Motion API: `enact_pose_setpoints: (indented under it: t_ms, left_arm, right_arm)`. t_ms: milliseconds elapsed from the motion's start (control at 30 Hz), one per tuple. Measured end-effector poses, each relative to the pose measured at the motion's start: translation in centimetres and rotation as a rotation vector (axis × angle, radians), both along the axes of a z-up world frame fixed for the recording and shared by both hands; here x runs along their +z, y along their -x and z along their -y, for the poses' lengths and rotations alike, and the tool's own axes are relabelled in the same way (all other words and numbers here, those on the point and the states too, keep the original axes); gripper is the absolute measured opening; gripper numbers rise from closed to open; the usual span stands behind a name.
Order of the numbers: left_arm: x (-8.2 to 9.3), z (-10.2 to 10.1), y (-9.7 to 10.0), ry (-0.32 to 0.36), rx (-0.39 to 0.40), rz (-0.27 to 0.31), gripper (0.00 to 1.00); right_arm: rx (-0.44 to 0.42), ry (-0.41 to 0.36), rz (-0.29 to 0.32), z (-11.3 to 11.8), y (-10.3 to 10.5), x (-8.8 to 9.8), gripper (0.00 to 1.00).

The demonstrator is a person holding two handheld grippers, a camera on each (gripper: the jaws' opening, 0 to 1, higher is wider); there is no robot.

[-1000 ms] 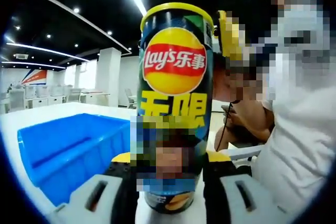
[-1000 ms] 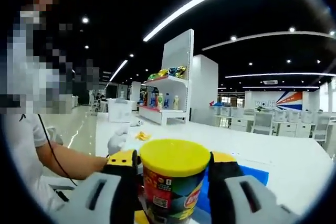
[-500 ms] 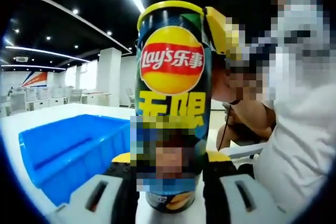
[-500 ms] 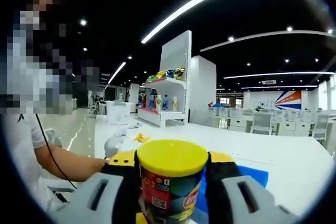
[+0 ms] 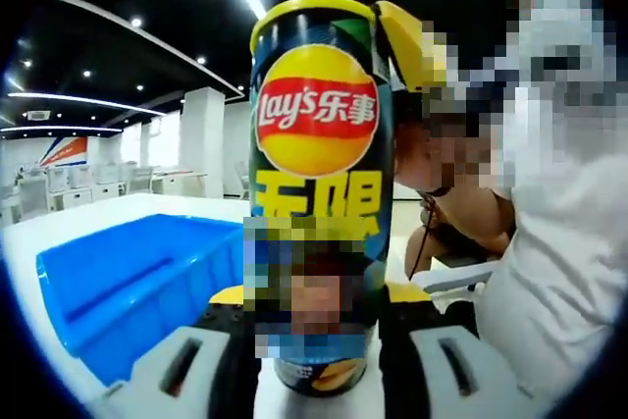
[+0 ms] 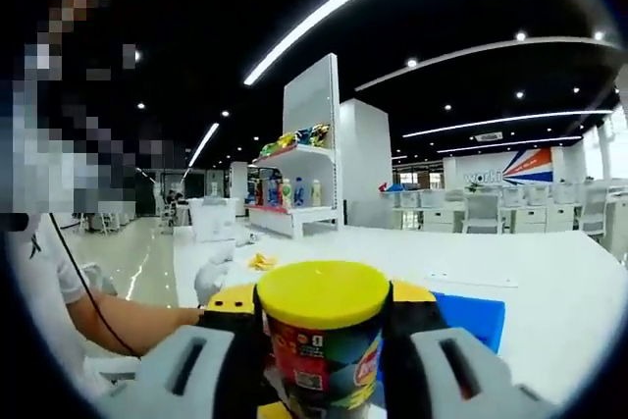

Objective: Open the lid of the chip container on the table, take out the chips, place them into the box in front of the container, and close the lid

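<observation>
In the left gripper view, our left gripper (image 5: 319, 326) rises from the bottom centre of the frame with its jaws pressed against the lower part of the chip can (image 5: 316, 193), one on each side. The can stands upright and runs up the middle of the frame. Its base rests on the white bench (image 5: 88, 218). At the upper right of the can, the yellow-tipped right gripper (image 5: 412, 46) presses against the rim by the yellow lid (image 5: 312, 9).

In the right gripper view, our right gripper (image 6: 324, 326) comes up from the bottom centre, and its jaws pinch the top of the can (image 6: 324, 365) just under the lid (image 6: 323, 293), which is still seated.

A blue box (image 5: 132, 277) lies on the bench at the lower left of the left gripper view, just beside the can. In the right gripper view its blue edge (image 6: 471, 316) shows to the right, behind the gripper.

A person's bare forearm (image 6: 132, 326) reaches in from the left of the right gripper view toward the gripper, white sleeve (image 6: 39, 291) above it. A shelf of bottles (image 6: 294, 188) stands farther back, above the centre.
</observation>
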State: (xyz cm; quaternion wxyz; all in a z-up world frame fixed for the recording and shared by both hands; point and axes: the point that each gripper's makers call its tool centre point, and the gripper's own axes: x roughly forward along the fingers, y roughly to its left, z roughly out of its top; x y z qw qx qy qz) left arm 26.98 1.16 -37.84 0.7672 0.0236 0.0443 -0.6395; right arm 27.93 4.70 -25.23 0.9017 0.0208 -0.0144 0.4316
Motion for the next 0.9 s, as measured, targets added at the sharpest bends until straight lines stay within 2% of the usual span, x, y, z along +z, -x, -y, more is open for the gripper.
enact_pose_setpoints:
  t_ms: [333,900]
  left_arm:
    - [-0.03,0.05,0.00,-0.002,-0.001,0.005,0.47]
    - [-0.06,-0.04,-0.03,0.001,0.000,0.012,0.47]
  right_arm:
    - [-0.012,-0.001,-0.024,0.12,0.00,-0.03,0.44]
    - [-0.045,-0.051,-0.062,0.21,0.08,0.08,0.43]
